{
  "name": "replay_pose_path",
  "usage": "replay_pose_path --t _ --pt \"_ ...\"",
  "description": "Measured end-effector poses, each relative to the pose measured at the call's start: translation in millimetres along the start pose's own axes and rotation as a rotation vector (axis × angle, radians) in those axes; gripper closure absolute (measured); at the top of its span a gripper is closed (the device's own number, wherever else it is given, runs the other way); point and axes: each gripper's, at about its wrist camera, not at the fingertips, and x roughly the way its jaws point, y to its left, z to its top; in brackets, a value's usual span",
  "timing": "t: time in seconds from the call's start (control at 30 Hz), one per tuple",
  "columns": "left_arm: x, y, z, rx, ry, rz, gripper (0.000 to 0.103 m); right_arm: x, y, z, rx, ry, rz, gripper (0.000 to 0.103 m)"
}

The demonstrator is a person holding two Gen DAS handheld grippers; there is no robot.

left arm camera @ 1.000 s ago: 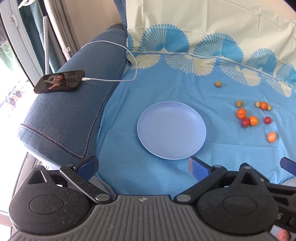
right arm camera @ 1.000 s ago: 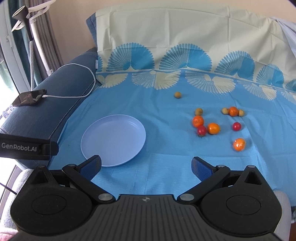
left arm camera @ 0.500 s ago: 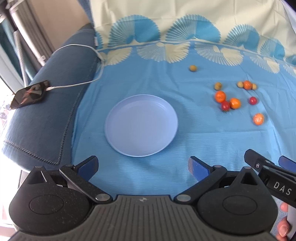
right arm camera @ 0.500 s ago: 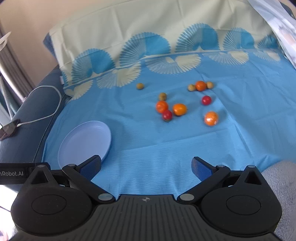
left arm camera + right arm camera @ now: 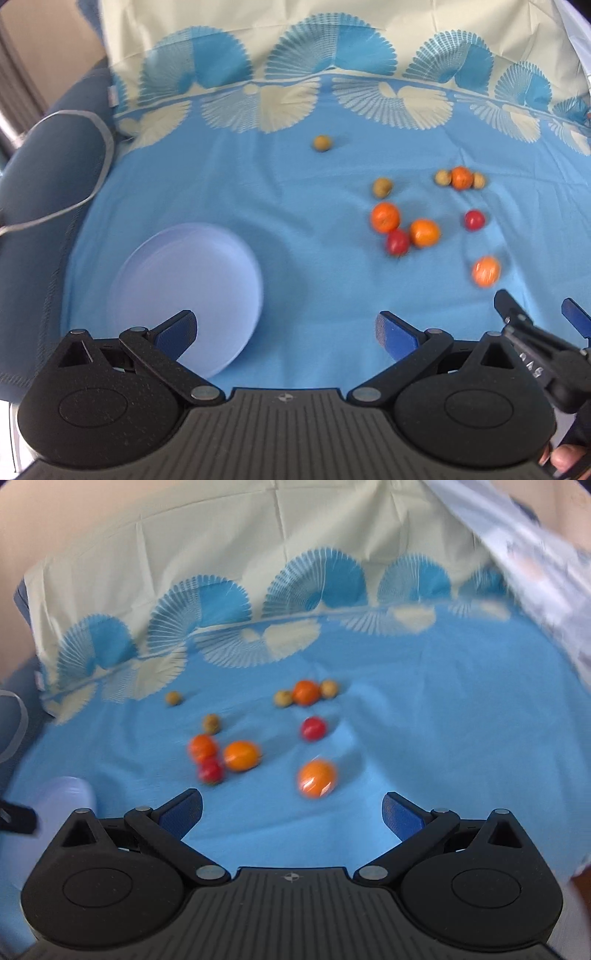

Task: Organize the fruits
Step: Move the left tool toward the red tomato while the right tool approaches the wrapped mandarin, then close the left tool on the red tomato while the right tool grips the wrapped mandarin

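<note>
Small fruits lie scattered on a blue cloth: several orange ones such as the nearest orange fruit [image 5: 317, 778] [image 5: 485, 271], two red ones [image 5: 313, 728] [image 5: 398, 242], and several small tan ones [image 5: 322, 143]. A pale lavender plate [image 5: 192, 284] lies empty to the left; only its edge [image 5: 70, 794] shows in the right wrist view. My left gripper [image 5: 286, 328] is open, its left finger over the plate's near rim. My right gripper [image 5: 291, 808] is open and empty, just short of the nearest orange fruit. The right gripper's body [image 5: 535, 354] shows at the lower right of the left wrist view.
The blue cloth [image 5: 314, 192] with a fan pattern drapes up over the sofa back [image 5: 207, 554]. A dark blue armrest [image 5: 44, 166] with a white cable [image 5: 74, 199] lies at the left. A patterned fabric [image 5: 535, 565] hangs at the upper right. A hand [image 5: 565, 456] holds the right gripper.
Both grippers have swung right and moved closer to the fruits. The plate has slid to the left in both views, and the phone on the armrest has left the view.
</note>
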Motion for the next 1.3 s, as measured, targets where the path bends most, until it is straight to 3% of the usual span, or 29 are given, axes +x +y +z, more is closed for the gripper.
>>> replay_pose_path --t 0.23,0.47,0.57,0.7,0.8,0.83,0.87,0.9,0.93,0.97,1.3 --pt "89 -41 49 0.013 0.075 -0.084 0.000 73 -11 -3 -0.106 0.017 0.012 0.001" --pt "160 -75 63 0.076 0.173 -0.129 0.000 110 -6 -8 -0.112 0.111 0.023 0.001" --pt "178 -81 66 0.079 0.193 -0.123 0.000 122 -8 -8 -0.098 0.150 0.015 0.000" --pt "191 -80 69 0.044 0.211 -0.126 0.000 124 -5 -10 -0.110 0.125 0.003 0.000" --pt "189 -78 69 0.027 0.186 -0.145 0.011 123 -7 -10 -0.108 0.124 0.007 0.001" --pt "185 -78 69 0.031 0.167 -0.151 0.025 122 -8 -10 -0.107 0.118 0.005 0.003" --pt "180 -79 69 0.040 0.146 -0.160 0.050 118 -9 -10 -0.109 0.100 0.005 0.016" --pt "175 -79 71 0.049 0.136 -0.179 0.065 115 -9 -10 -0.115 0.080 0.011 0.040" --pt "170 -80 73 0.050 0.136 -0.195 0.069 113 -9 -10 -0.124 0.067 0.028 0.050" --pt "167 -80 73 0.046 0.131 -0.204 0.069 112 -8 -10 -0.137 0.058 0.017 0.063" --pt "117 -78 62 0.090 0.053 -0.115 0.069 101 -25 3 -0.041 -0.011 -0.019 0.063"
